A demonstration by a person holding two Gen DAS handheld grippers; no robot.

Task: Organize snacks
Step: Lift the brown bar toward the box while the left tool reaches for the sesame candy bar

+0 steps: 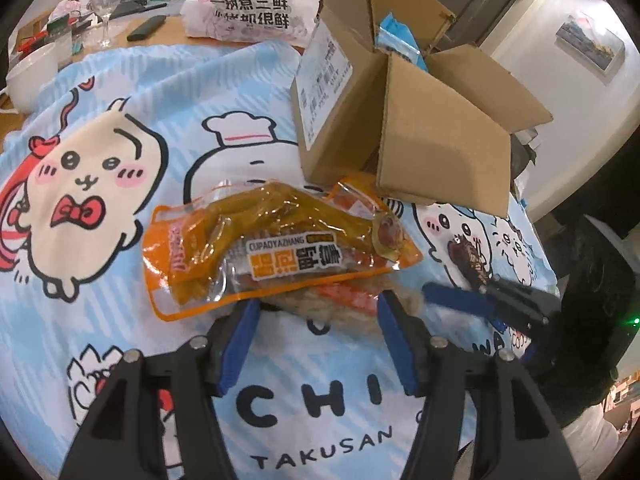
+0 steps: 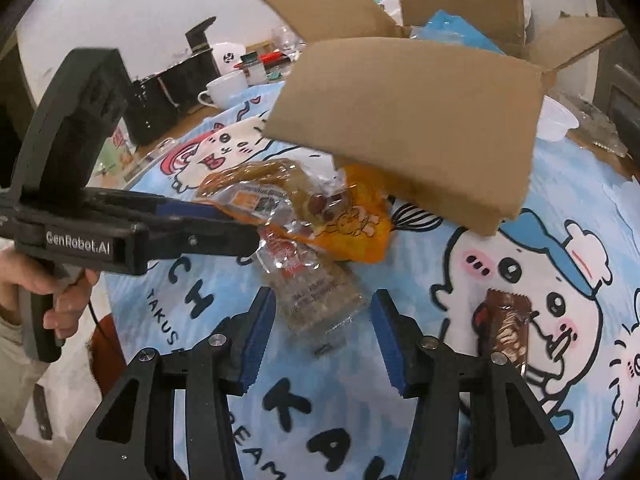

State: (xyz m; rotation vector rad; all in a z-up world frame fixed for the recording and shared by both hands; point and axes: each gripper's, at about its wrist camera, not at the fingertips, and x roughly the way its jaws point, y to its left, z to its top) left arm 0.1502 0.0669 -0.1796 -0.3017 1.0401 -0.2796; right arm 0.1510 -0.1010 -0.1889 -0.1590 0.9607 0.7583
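Left wrist view: left tool (image 1: 318, 312) partly open, nothing gripped; its tips sit at the near edge of the orange pack (image 1: 256, 244), which lies on the cloth (image 1: 132, 184) beside the box (image 1: 400, 120).

Right wrist view: right tool (image 2: 324, 312) partly open, empty, astride the clear pack (image 2: 316, 292) without pressing it. Brown bar (image 2: 504, 328) lies apart, right.

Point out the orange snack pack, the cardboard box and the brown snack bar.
orange snack pack (image 1: 276, 248): left wrist view, on its label.
cardboard box (image 1: 440, 152): left wrist view, on its near flap.
brown snack bar (image 2: 506, 326): right wrist view, on its wrapper's middle.
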